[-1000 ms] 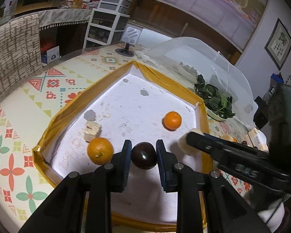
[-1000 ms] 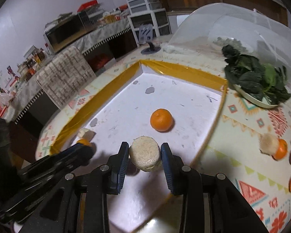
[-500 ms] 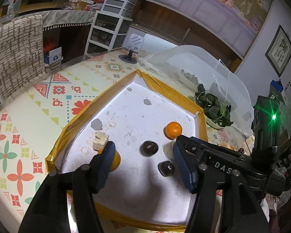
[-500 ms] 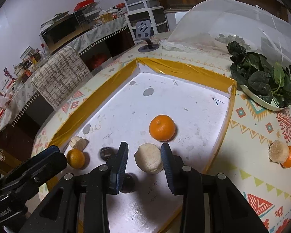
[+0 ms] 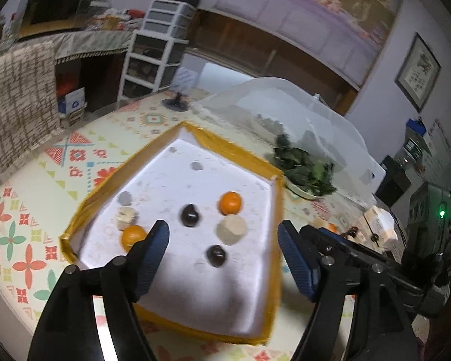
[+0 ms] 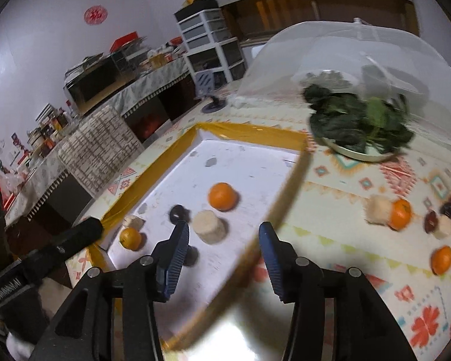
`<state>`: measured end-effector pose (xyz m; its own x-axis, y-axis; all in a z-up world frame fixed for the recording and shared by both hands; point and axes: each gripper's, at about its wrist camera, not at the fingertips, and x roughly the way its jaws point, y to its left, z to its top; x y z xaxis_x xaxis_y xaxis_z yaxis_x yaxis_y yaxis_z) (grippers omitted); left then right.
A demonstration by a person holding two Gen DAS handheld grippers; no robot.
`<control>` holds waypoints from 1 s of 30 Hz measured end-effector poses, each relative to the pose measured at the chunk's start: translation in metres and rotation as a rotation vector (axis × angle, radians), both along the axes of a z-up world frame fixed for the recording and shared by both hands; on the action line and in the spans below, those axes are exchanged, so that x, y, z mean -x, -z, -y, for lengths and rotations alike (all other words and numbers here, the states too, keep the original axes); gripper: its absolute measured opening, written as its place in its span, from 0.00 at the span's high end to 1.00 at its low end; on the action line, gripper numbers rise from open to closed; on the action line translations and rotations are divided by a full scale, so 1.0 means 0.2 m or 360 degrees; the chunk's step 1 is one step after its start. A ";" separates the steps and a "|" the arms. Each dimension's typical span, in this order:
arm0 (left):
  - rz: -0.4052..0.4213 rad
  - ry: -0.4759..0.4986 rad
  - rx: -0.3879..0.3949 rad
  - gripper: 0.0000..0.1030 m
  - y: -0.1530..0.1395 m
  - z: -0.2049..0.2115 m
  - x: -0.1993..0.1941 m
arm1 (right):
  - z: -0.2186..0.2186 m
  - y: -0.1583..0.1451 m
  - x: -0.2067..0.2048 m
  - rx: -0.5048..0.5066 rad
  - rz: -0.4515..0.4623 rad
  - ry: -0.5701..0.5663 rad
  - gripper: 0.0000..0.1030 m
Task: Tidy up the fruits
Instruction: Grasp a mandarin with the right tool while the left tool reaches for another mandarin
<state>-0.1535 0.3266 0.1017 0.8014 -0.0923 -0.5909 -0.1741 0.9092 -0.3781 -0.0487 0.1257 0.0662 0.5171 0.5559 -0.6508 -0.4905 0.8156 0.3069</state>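
A white tray with a yellow rim holds two oranges, two dark round fruits and two beige chunks. My left gripper is open and empty, raised above the tray's near part. My right gripper is open and empty, above the tray's right rim. The beige chunk lies just beyond its left finger. Loose fruit lies on the tablecloth to the right: oranges, beige pieces and dark fruits.
A plate of leafy greens stands beside a clear mesh food cover. A phone stand is at the table's far edge. The right gripper's body shows at the right in the left wrist view.
Both grippers opened and drew back and up. The left one let go of a dark fruit and the right one let go of the beige chunk; both now lie in the tray.
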 end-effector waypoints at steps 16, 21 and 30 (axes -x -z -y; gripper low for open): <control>-0.0036 0.0381 -0.0124 0.28 -0.01 0.61 -0.09 | 0.96 0.10 0.05 -0.0007 -0.0054 0.0479 0.44; -0.0049 0.0505 -0.0172 0.28 0.00 0.77 -0.18 | 1.02 0.14 -0.02 0.0064 -0.0051 0.0517 0.44; -0.0075 0.0671 -0.0168 0.28 0.02 0.96 -0.49 | 0.99 0.26 -0.18 0.0147 -0.0087 0.0535 0.44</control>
